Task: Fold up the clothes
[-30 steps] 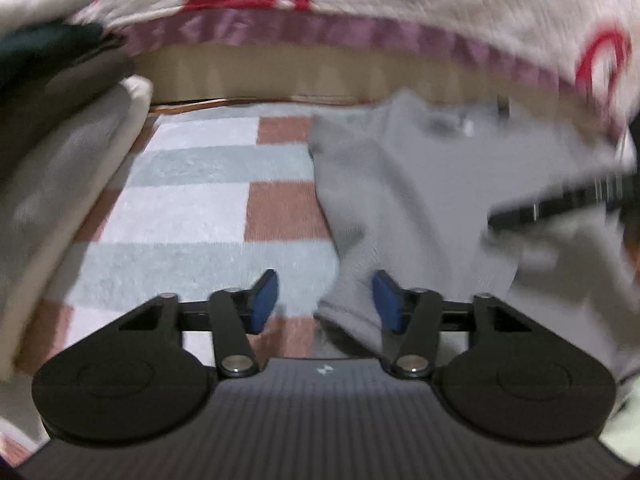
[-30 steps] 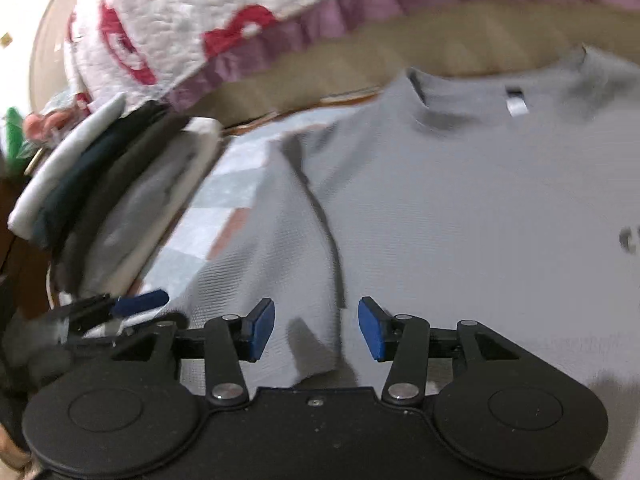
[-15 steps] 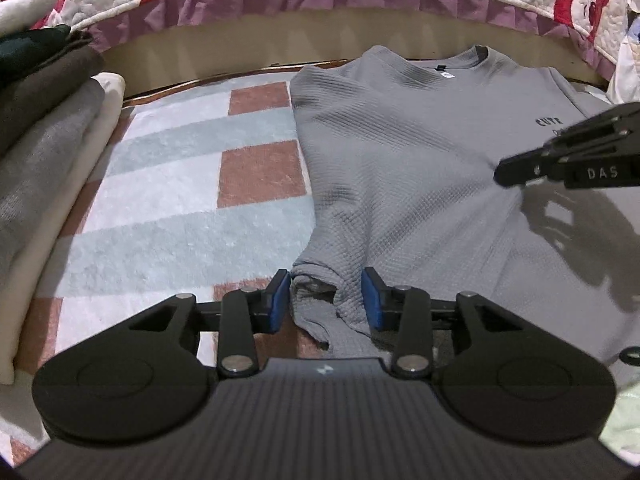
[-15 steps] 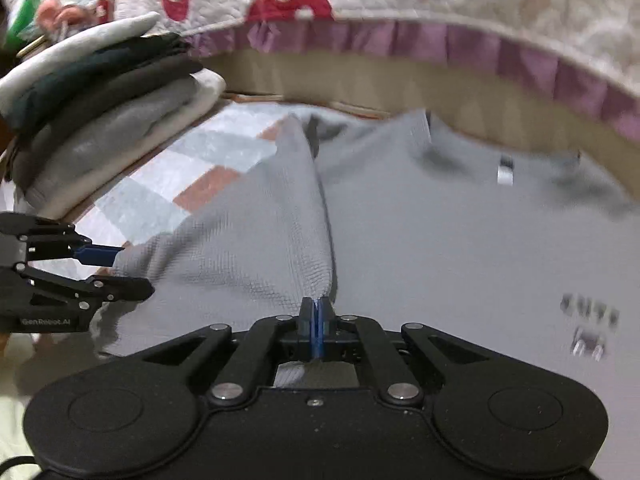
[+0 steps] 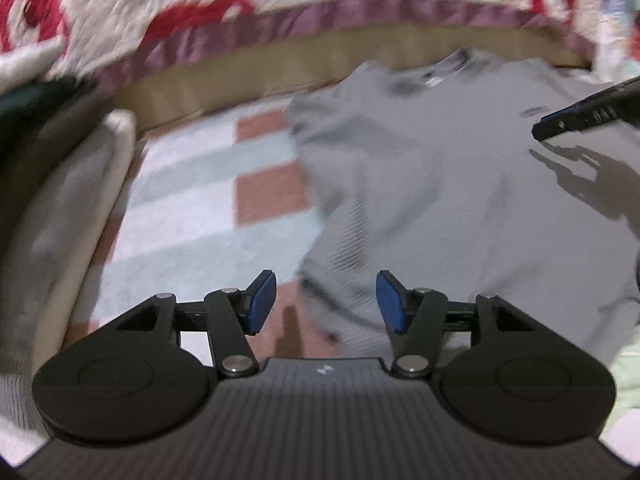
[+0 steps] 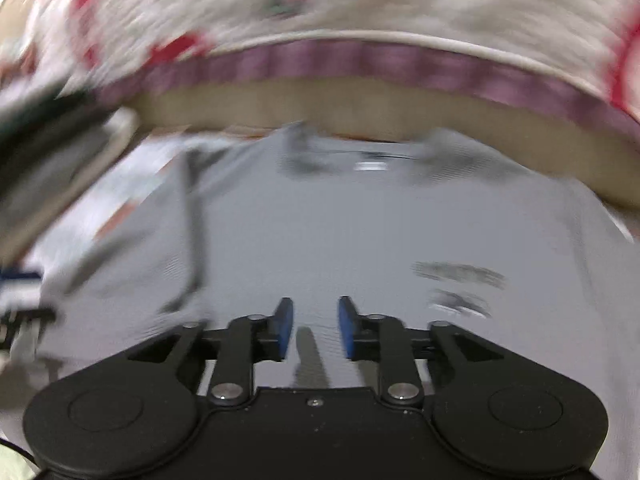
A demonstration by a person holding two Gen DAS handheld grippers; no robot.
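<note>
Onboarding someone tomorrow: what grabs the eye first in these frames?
The grey T-shirt lies spread flat on the checked rug, one sleeve folded inward. Behind it hangs a quilt with red motifs; folded clothes are stacked at left. Both grippers are opening with nothing between their fingers.

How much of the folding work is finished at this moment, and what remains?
Done: a stack of folded clothes sits at the left of the rug, and the grey T-shirt's left side appears folded inward. In hand: nothing; the left gripper and right gripper are both opening, no cloth pinched. Left: the shirt's other side and the final fold.
</note>
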